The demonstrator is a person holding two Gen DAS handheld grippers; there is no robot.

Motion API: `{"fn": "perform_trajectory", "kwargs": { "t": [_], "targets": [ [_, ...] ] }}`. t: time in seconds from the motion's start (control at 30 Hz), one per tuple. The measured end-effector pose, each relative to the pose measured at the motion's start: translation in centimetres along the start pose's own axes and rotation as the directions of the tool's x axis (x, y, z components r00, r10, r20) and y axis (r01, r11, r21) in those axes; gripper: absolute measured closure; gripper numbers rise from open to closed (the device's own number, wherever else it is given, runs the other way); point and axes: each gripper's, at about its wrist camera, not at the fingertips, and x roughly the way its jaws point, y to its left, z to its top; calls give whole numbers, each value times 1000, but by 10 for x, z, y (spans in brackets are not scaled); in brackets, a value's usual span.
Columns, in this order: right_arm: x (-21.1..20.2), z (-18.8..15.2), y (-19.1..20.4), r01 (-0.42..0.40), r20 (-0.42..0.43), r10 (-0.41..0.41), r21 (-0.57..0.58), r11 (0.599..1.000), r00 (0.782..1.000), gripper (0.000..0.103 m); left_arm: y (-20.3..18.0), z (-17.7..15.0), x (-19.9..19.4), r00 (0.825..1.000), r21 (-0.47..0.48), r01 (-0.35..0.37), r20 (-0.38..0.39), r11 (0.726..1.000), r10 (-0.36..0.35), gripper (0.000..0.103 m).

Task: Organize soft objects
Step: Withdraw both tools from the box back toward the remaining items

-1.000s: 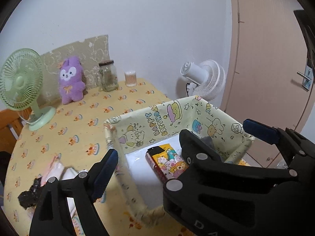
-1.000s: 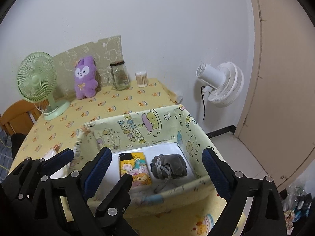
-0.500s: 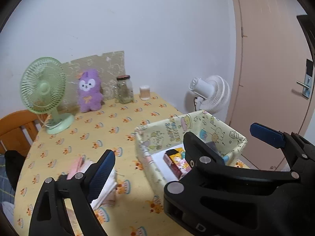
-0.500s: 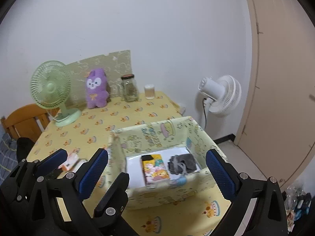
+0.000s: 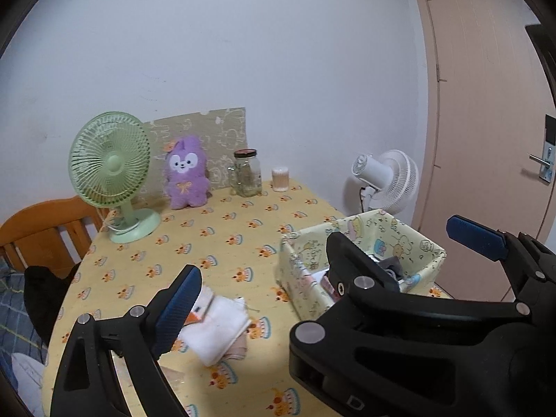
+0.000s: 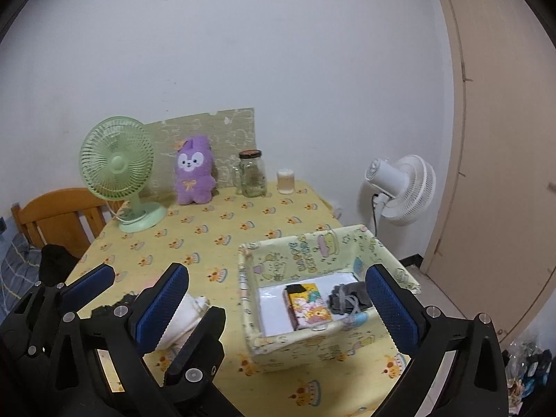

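A patterned fabric storage box (image 6: 305, 253) stands at the table's right front; it also shows in the left wrist view (image 5: 410, 239). Inside lie a colourful folded item (image 6: 309, 307) and a grey folded item (image 6: 351, 297). A white folded cloth (image 5: 219, 326) lies on the table left of the box; it also shows in the right wrist view (image 6: 180, 316). My left gripper (image 5: 326, 274) is open and empty, above the table between cloth and box. My right gripper (image 6: 274, 307) is open and empty, held above the box's near side.
A green desk fan (image 6: 118, 166), a purple plush (image 6: 193, 170), a glass jar (image 6: 252, 173) and a small cup (image 6: 285, 180) stand along the back. A white floor fan (image 6: 403, 187) stands right of the table. A wooden chair (image 6: 59, 215) is left. A door (image 5: 486, 104) is right.
Both grippers have pulled back and up from the box. The box now looks smaller and farther. The white cloth has come into view left of it.
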Motion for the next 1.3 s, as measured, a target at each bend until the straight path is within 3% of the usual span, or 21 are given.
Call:
{"fn": "perform_trajectory", "kwargs": {
  "t": [0.57, 1.3],
  "targets": [
    [9, -13, 44, -121, -13, 121, -41, 992, 993, 0, 40, -23, -10, 988, -55, -154, -20, 987, 153, 4],
    [47, -52, 76, -223, -89, 217, -62, 973, 972, 0, 70, -68, 10, 965, -105, -253, -97, 962, 243, 4]
  ]
}}
